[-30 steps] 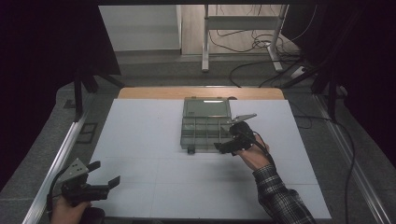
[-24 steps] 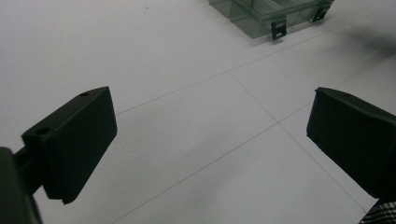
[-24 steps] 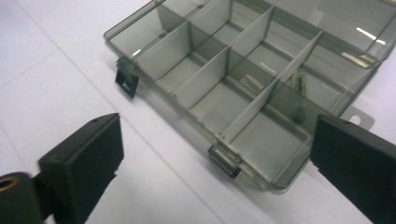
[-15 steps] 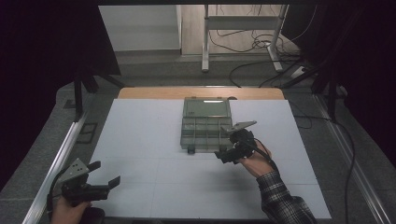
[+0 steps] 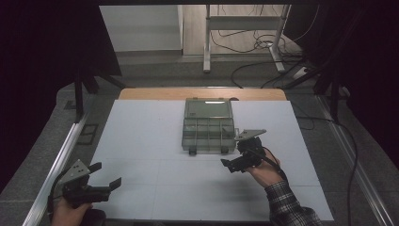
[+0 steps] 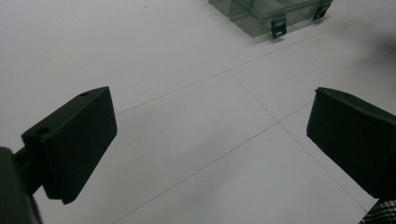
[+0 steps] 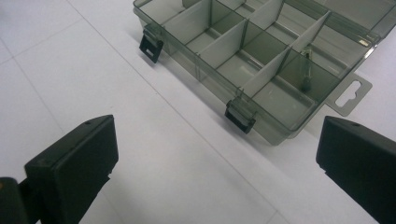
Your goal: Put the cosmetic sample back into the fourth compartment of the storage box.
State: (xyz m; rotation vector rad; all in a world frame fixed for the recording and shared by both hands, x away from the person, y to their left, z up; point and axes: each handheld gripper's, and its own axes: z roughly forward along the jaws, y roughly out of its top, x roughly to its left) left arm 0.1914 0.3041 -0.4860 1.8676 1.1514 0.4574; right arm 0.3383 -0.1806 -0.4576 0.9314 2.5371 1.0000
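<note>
A smoke-grey, see-through compartment box [image 5: 208, 126] lies on the white table [image 5: 141, 141], toward its far middle, with its lid swung open away from the person and lying flat beyond the tray. Thin dividers split the tray into rows of small cells, and two dark latches [image 7: 240, 116] hang off the box's near edge; a flat hang tab [image 7: 349, 95] sticks out from one short end. In the right gripper view a small slim item [image 7: 306, 74] stands in one of the cells close to that tab end, too small to identify. The right gripper [image 5: 235, 162] hovers just beside the box's near right corner, off the tray and not touching it, held in the person's hand [image 5: 263, 173] with a plaid sleeve [image 5: 289, 207] behind it. Its jaws have just been opening and stand spread wide, with nothing between them but bare table and the box's near edge ahead. The left gripper [image 5: 106, 185] sits well apart from the box, near the table's front left corner, gripped in the other hand [image 5: 70, 212]. Its jaws are likewise spread wide and hold nothing; its own view looks across the bare white surface toward the box [image 6: 271, 11] far off at the top.
</note>
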